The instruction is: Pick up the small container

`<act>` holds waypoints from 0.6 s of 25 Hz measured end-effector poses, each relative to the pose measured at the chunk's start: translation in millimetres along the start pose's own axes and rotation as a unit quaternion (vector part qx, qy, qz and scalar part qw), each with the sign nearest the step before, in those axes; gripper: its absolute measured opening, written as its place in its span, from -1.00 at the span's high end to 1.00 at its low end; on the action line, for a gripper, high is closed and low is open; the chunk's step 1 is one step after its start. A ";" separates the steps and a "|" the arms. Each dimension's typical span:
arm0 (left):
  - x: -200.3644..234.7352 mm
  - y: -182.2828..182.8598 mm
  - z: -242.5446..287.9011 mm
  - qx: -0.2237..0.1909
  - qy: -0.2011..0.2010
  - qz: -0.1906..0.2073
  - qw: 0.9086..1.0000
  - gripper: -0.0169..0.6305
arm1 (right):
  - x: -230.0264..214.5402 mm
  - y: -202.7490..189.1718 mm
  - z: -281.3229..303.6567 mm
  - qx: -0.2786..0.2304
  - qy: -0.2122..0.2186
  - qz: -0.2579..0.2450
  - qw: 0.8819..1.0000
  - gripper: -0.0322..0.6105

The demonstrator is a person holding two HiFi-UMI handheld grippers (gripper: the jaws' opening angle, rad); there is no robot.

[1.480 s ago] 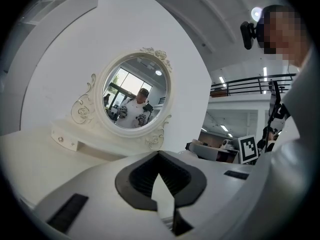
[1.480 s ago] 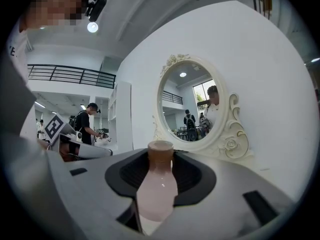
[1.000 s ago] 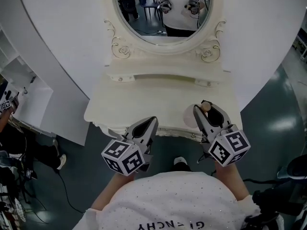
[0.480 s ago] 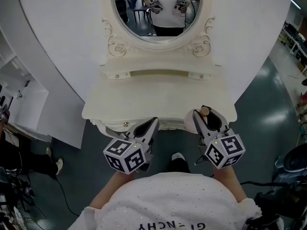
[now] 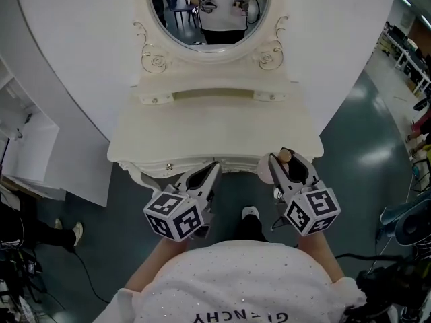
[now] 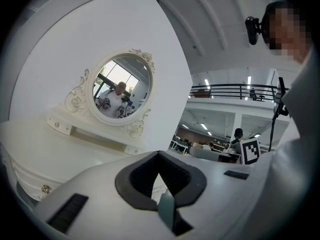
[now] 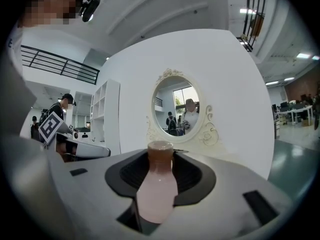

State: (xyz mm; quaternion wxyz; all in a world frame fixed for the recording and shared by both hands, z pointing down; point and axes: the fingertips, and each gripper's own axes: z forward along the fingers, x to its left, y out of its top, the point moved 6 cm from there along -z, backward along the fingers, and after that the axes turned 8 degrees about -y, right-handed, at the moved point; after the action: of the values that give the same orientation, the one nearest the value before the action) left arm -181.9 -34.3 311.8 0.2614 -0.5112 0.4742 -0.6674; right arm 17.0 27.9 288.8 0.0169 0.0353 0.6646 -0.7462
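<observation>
Clamping the small container [image 7: 156, 189], the right tool [image 5: 286, 159] stands half open; the left tool [image 5: 211, 170] is closed, empty.

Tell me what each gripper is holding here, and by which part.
The right gripper grips the small pink bottle by its body, brown cap poking past the tips. The left gripper is shut and empty.

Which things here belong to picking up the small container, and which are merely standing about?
Job in hand: small container, gripped in the right gripper.
Standing about: dressing table, oval mirror, white shelf unit, empty left gripper.
</observation>
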 end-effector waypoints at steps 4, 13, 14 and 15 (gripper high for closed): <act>-1.0 0.6 -4.7 -0.006 0.004 -0.003 1.000 0.95 | 1.1 -0.5 -5.1 -0.001 -0.002 -0.001 1.000 0.45; -7.0 -4.3 -8.0 -0.004 0.007 -0.002 1.000 0.95 | -1.2 -2.4 -14.8 -0.005 -0.009 -0.001 1.000 0.45; -7.3 -4.3 -7.8 -0.004 0.007 -0.003 1.000 0.95 | -1.9 -2.1 -15.2 -0.005 -0.009 0.000 1.000 0.45; -7.7 -4.4 -7.5 -0.004 0.007 -0.003 1.000 0.95 | -2.4 -1.9 -15.6 -0.006 -0.010 0.000 1.000 0.45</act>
State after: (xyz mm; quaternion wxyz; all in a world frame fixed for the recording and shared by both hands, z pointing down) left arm -185.6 -23.4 312.2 0.2536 -0.5092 0.4772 -0.6699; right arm 19.7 43.6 289.0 0.0238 0.0283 0.6685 -0.7428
